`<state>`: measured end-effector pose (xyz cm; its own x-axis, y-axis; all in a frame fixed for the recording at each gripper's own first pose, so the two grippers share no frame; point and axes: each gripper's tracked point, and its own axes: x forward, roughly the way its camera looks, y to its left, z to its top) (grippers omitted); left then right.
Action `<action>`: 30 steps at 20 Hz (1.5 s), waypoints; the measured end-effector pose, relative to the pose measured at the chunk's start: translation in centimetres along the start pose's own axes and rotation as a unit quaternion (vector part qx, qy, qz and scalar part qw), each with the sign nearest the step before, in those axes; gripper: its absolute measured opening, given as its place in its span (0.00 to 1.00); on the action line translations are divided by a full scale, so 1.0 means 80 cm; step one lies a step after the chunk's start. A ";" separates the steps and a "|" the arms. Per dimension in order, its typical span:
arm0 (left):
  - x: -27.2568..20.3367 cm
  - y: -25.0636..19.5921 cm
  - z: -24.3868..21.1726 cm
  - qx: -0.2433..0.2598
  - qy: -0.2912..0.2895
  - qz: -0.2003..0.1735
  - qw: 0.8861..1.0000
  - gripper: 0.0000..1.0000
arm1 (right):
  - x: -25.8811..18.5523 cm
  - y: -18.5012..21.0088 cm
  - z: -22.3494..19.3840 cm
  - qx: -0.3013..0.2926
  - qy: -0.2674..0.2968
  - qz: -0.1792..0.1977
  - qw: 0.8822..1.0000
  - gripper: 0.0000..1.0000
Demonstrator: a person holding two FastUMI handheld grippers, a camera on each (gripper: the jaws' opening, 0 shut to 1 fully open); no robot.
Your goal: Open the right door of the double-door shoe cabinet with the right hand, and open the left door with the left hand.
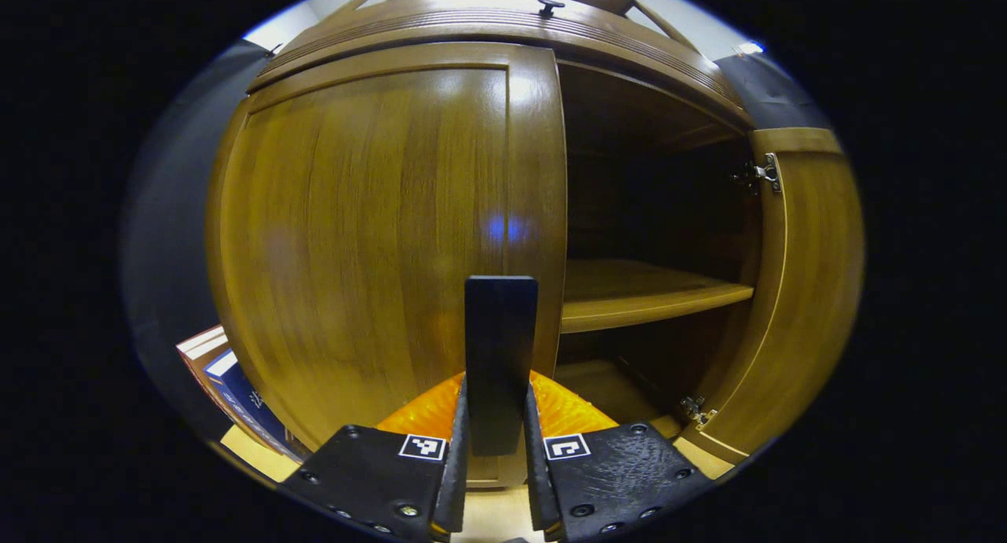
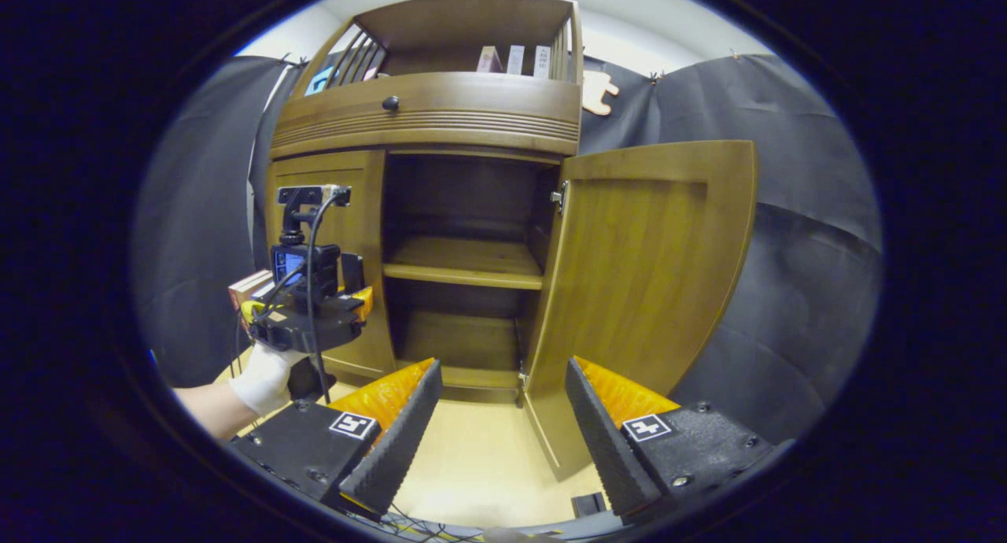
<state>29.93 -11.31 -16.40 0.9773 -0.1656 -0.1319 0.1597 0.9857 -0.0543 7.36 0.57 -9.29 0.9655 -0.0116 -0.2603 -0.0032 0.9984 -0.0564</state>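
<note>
1. Books [image 1: 228, 386]: a small stack at the far left, low beside the cabinet, lying near the floor.
2. Your left hand [image 2: 263, 378]: white-gloved, seen in the right gripper view at the left, holding the left gripper [image 2: 350, 287] up against the left door's front.
3. Left gripper, own view [image 1: 496, 448]: your claw is clenched on the black handle [image 1: 500, 354], a flat upright bar, with one pad pressing each side of it.
4. Left door [image 1: 370, 244]: the handle stands at this door's right edge. In the left gripper view the edge sits a little forward of the opening; how far ajar it is, you cannot tell.
5. Shoe cabinet [image 2: 429, 118]: brown wood, a drawer band with a small dark knob [image 2: 390, 102] above the doors, and an open rack on top holding a few upright items [image 2: 515, 59].
6. Cabinet interior: one shelf [image 2: 464, 264] across the middle, the bottom board below it, both bare wood.
7. Right door [image 2: 645, 260]: swung wide open to the right, its inner face toward you, hinges [image 1: 767, 173] visible at top and bottom.
8. Right gripper [image 2: 503, 425]: released, its two ribbed pads well apart and holding nothing, low and near, in front of the open compartment, apart from the right door.
9. Floor [image 2: 480, 464]: pale, beneath the right gripper.
</note>
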 end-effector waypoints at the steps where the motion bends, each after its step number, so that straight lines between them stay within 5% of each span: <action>1: -0.002 0.001 -0.002 -0.002 0.002 0.003 1.000 0.39 | -0.002 0.000 -0.002 0.002 0.002 0.001 1.000 0.99; 3: -0.012 0.000 -0.003 -0.002 0.002 -0.002 1.000 0.24 | -0.007 -0.001 -0.006 0.004 0.003 0.004 1.000 1.00; 4: -0.017 0.000 -0.003 -0.003 0.000 -0.007 1.000 0.32 | -0.011 -0.002 -0.006 0.004 0.003 0.004 1.000 0.99; 5: -0.023 0.000 -0.004 -0.003 0.001 -0.013 1.000 0.24 | -0.014 -0.002 -0.007 0.004 0.001 0.004 1.000 0.99; 22: -0.167 0.045 -0.022 0.017 -0.001 -0.014 1.000 0.23 | -0.056 0.006 -0.043 0.003 0.015 0.043 0.999 0.99; 30: -0.226 0.092 -0.030 0.011 -0.011 0.023 1.000 0.23 | -0.058 0.027 -0.051 0.002 0.024 0.068 0.997 0.99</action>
<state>13.12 -1.16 -16.81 0.9865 -0.1196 -0.1118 0.1174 0.9927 -0.0262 1.80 2.58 -12.15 0.9425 0.1219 -0.3112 -0.1326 0.9911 -0.0134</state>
